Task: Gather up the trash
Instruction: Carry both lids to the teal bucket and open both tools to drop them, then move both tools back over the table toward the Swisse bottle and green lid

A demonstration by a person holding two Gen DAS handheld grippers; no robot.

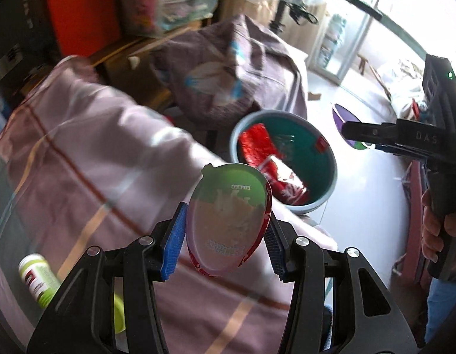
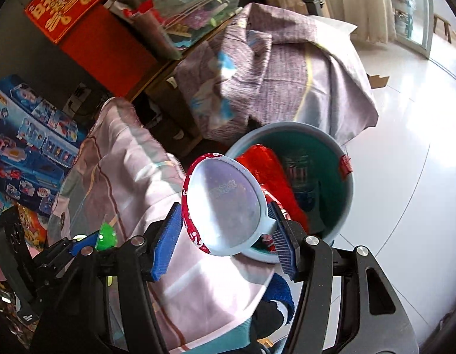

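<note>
Now both tongs are clamped on trash: my left tongs (image 1: 225,236) pinch a green-lidded cup (image 1: 228,221) by its sides, my right tongs (image 2: 228,233) grip a red-rimmed cup (image 2: 225,206) the same way. I hold them lids up, so nothing should spill. The bin (image 2: 347,194) sits just beyond both cups, beside the bed (image 1: 89,153), wrappers already inside.

A pale checked cloth (image 1: 89,153) covers the worktop beside a glossy white tiled floor (image 2: 405,153); daylight pours through a glass door (image 1: 375,44), and an orange-red cabinet (image 2: 109,50) stands behind
</note>
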